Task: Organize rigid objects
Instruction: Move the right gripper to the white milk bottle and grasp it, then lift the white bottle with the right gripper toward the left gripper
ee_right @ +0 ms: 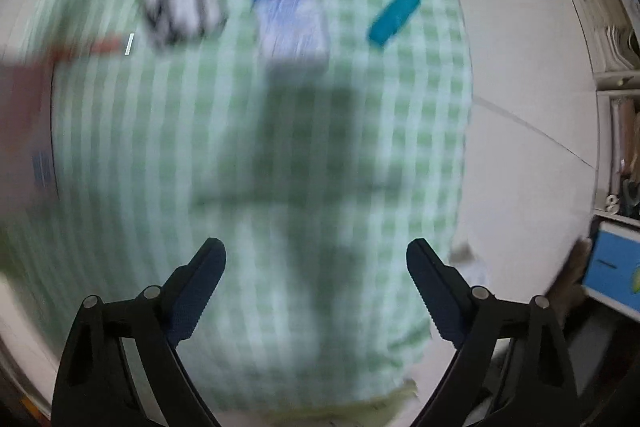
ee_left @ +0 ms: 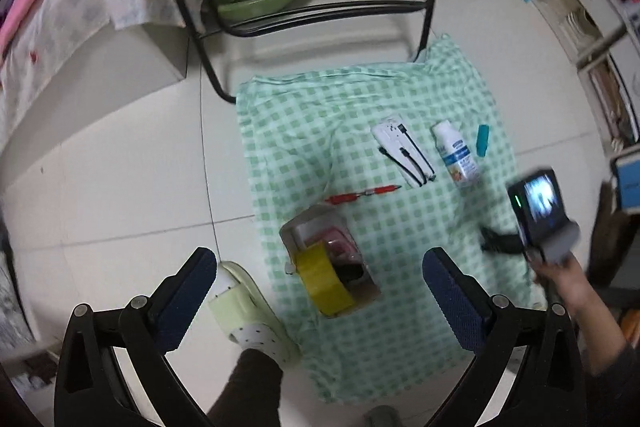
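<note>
- My left gripper (ee_left: 320,291) is nearest, jaws spread wide with nothing between the pads, pointing steeply down over the box (ee_left: 330,263).
- The box lies on the near edge of the green checked cloth (ee_left: 304,123) on the floor; a yellow tape roll (ee_left: 320,277) stands in it.
- Farther along the cloth lie a red pen (ee_left: 362,194), a white power strip (ee_left: 402,155) with black cables, a white bottle (ee_left: 458,155) and a teal stick (ee_left: 482,141).
- My right gripper (ee_right: 316,283) hangs straight down above bare cloth, jaws apart and empty; its view is blurred.
- My right hand (ee_left: 560,275) holds it at the cloth's right edge.
</note>
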A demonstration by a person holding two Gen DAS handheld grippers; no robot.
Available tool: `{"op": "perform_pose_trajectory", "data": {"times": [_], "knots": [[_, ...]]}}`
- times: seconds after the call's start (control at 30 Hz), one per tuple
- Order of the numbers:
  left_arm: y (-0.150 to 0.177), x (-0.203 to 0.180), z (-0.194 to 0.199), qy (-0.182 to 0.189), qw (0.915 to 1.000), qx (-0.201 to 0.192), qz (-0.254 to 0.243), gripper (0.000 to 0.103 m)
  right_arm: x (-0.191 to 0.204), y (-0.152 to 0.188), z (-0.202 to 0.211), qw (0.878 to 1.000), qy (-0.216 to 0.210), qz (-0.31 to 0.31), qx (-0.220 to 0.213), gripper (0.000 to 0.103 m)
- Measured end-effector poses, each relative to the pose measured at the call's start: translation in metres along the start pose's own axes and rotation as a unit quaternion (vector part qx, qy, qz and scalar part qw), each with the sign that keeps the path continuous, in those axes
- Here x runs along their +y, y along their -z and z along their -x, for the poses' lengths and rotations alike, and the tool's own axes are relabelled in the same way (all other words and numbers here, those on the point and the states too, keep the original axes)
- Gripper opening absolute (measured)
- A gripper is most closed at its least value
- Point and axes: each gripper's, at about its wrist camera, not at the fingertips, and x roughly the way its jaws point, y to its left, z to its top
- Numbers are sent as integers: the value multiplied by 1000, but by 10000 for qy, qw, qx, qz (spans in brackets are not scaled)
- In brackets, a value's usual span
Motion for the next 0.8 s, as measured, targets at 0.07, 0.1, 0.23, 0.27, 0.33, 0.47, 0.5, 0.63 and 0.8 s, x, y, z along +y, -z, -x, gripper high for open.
{"op": "perform_pose_trajectory", "data": {"times": [0.07,0.1,0.23,0.27,0.33,0.47,0.5,0.63,0.8], "knots": [[0,-1,7,39,10000,-78,-5,103,-3,-38,-1,9993,-111,-337,-109,93],[0,1,8,10,9999,-104,-52,103,-4,-55,-2,9985,-153,-494,-161,92],[-3,-3,4,36,9999,-28,-165,103,4,-114,-12,9979,57,-618,-188,83],[-5,-4,2,55,9998,10,-206,103,7,-124,-16,9980,44,-607,-151,80],[-8,-3,-4,-10,9996,95,-264,103,10,-141,-25,9980,62,-630,-71,75],[-13,0,-10,-51,9996,203,-167,103,20,-151,-33,9996,-22,-276,15,55],[-14,1,-9,-31,9998,180,-122,103,21,-148,-30,9998,-2,-211,-67,54],[-15,-3,-3,98,9999,65,-83,103,6,-111,2,9958,-484,-418,-651,53],[-9,-11,6,332,9993,-57,-161,103,-14,-34,39,9872,-1179,-585,-896,52]]}}
